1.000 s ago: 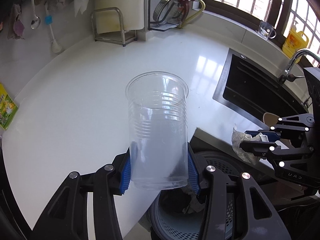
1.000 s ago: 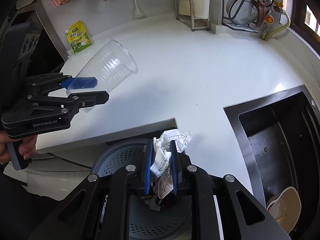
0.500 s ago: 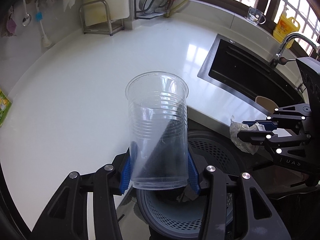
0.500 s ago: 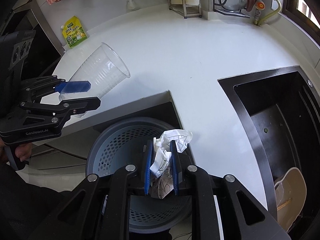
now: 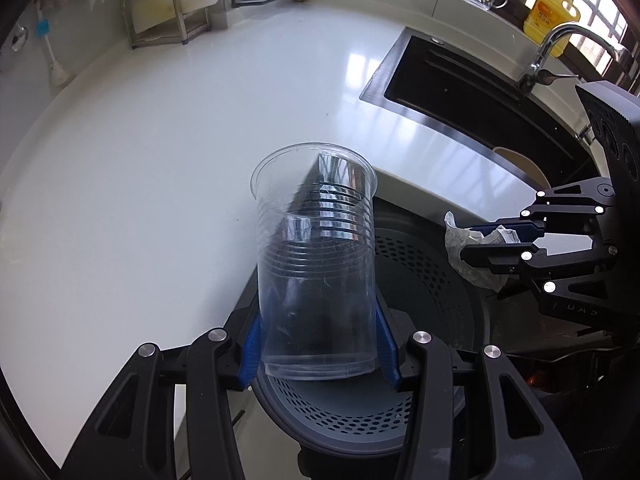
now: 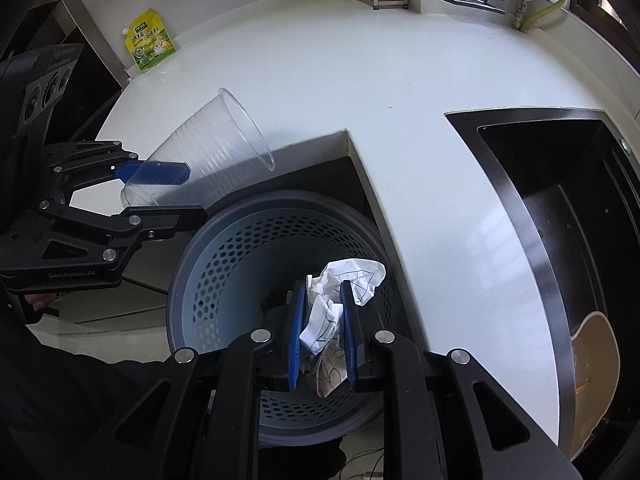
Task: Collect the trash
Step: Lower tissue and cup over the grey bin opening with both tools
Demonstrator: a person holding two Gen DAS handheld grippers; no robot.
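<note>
My left gripper (image 5: 318,354) is shut on the base of a clear plastic cup (image 5: 316,264), its blue pads pressing both sides. The cup (image 6: 208,156) tilts with its mouth toward the counter, above the left rim of a grey perforated trash bin (image 6: 224,280). My right gripper (image 6: 322,336) is shut on a crumpled white paper (image 6: 340,296) with black line marks, held right over the bin's opening. In the left wrist view the paper (image 5: 476,256) hangs at the right, in the right gripper (image 5: 496,240), over the bin (image 5: 424,276).
The bin stands in a notch of the white counter (image 6: 360,80). A dark sink (image 6: 580,208) with a beige dish lies to the right, a faucet (image 5: 548,48) and yellow bottle behind it. A green pouch (image 6: 150,40) and racks sit at the back.
Both grippers have sunk and drawn in over the bin, which now fills more of each view. The cup and the paper stay gripped as before.
</note>
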